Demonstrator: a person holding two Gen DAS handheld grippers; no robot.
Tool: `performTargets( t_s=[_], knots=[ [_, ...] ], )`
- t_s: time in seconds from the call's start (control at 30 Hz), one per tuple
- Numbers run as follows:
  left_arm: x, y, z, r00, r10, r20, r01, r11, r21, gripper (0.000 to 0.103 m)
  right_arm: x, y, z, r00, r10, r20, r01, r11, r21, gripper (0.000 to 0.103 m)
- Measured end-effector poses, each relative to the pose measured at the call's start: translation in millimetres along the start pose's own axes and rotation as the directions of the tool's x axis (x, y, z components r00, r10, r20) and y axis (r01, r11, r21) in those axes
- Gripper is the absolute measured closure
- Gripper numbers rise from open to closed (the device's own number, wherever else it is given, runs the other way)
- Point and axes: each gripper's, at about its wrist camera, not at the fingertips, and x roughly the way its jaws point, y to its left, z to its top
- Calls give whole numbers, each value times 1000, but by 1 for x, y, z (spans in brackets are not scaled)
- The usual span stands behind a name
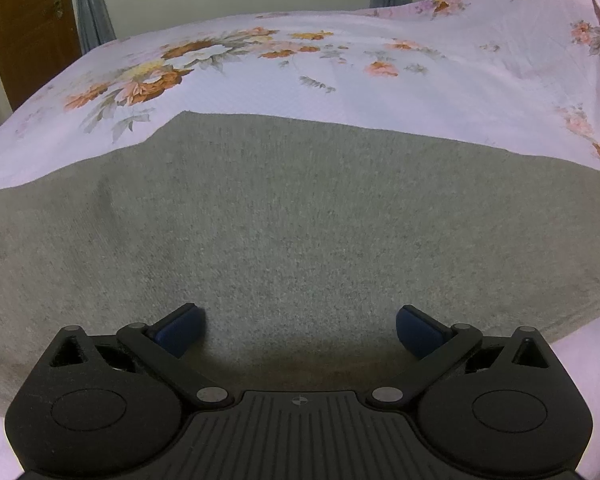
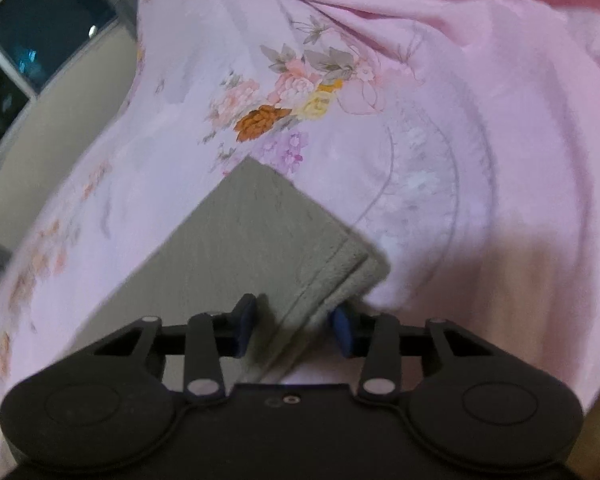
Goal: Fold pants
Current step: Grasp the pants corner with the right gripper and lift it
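Note:
The grey pants (image 1: 292, 232) lie flat on a pink floral bedsheet (image 1: 340, 80). In the left wrist view my left gripper (image 1: 300, 326) is open wide, its blue pads (image 1: 180, 330) just above the near part of the fabric, holding nothing. In the right wrist view the leg end of the pants (image 2: 260, 240) shows its stacked hem layers. My right gripper (image 2: 294, 326) is partly open with the hem edge between its blue pads (image 2: 342, 330); the pads stand apart from the cloth.
The bedsheet (image 2: 440, 140) covers the bed all around the pants. A wooden door (image 1: 24, 28) and grey curtains (image 1: 92, 8) stand behind the bed. A window (image 2: 32, 32) and wall show at the bed's left edge in the right wrist view.

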Motion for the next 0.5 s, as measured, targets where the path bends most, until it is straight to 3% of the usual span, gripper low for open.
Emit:
performTargets(
  t_s=[0.03, 0.1, 0.2, 0.27, 0.3, 0.4, 0.5],
  knots=[
    [0, 0, 0, 1000, 1, -2, -1, 1000, -1, 0, 2, 1, 1, 1000, 3, 4, -3, 1000, -6, 85],
    [0, 0, 1, 1000, 1, -4, -1, 1000, 0, 0, -3, 7, 3, 999, -7, 31, 8, 999, -37, 89],
    [0, 0, 1, 1000, 1, -6, -1, 1000, 1, 0, -37, 34, 4, 985, 53, 163, -28, 988, -150, 90],
    [0, 0, 2, 1000, 3, -10, -3, 1000, -1, 0, -57, 50, 3, 968, 68, 242, -4, 967, -255, 90],
    [0, 0, 2, 1000, 4, -10, -4, 1000, -5, 0, -52, 48, 4, 972, 44, 230, 20, 963, -268, 90],
    [1, -2, 2, 1000, 10, -16, -10, 1000, -1, 0, -16, 19, 3, 994, -60, 87, 75, 979, -187, 89],
    [0, 0, 5, 1000, 6, -30, -6, 1000, -3, 0, -4, 17, -7, 992, -100, 78, 115, 969, -219, 87]
  ],
)
